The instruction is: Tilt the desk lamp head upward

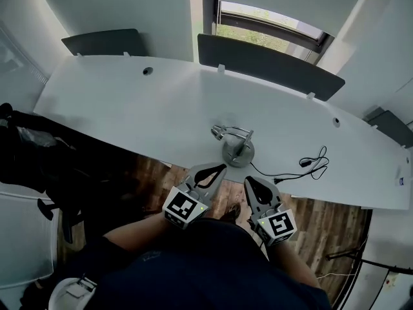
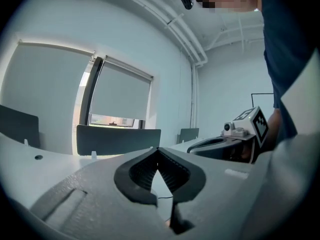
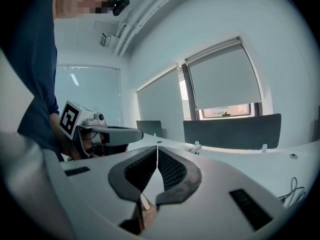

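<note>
A small silver desk lamp (image 1: 235, 146) stands at the near edge of the white desk (image 1: 129, 102), on a round base with its head (image 1: 218, 132) bent low to the left. My left gripper (image 1: 222, 167) hangs just off the desk edge, a little below and left of the lamp base, shut with nothing in it. My right gripper (image 1: 247, 181) sits beside it, below the base, also shut and holding nothing. In the left gripper view the shut gripper (image 2: 158, 149) faces the desk, with the right gripper (image 2: 235, 139) at its right. The right gripper view shows its gripper (image 3: 157, 148) shut and the lamp head (image 3: 195, 147) just past it.
A black cable (image 1: 303, 166) runs right from the lamp base and coils on the desk. Dark divider panels (image 1: 268, 63) stand along the desk's far edge under a window. A black chair (image 1: 39, 160) sits at the left over wooden floor (image 1: 322, 225).
</note>
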`<state>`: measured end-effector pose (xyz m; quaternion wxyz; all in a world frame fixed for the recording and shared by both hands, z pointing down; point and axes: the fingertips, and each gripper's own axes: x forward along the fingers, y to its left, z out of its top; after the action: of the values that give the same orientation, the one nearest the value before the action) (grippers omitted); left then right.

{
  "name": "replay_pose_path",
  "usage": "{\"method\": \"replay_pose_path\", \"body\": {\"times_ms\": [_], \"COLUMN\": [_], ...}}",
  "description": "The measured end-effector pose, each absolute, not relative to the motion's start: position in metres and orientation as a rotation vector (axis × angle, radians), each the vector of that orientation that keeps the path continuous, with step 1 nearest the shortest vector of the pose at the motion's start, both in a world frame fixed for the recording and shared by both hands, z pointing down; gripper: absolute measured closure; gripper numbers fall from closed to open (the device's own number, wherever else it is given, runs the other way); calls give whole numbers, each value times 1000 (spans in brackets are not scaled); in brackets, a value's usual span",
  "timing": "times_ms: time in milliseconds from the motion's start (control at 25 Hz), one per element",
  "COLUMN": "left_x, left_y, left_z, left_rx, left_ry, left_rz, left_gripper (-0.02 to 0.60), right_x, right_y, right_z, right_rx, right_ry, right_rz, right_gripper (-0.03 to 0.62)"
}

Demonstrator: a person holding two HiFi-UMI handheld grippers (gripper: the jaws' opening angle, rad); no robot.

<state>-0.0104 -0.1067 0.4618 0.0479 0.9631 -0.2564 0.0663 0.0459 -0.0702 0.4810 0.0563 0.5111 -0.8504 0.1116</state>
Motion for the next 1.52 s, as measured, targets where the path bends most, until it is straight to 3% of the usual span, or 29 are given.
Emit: {"method": "replay_pose_path", "body": {"times_ms": [1000,1520], "left_x": [22,28], "left_y": [-202,-232], "left_z": [560,597], "left_rx": [2897,2947], "left_ry": [-1023,-1102], "left_rz": [588,814], "left_gripper": [574,492], "right_x": [106,106], "right_y": [-165,-194], "right_z": [563,610], "right_rx": [1406,1371], "right_ry": [-2502,-2404], "right_rz": [300,296], "right_gripper": [579,455]}}
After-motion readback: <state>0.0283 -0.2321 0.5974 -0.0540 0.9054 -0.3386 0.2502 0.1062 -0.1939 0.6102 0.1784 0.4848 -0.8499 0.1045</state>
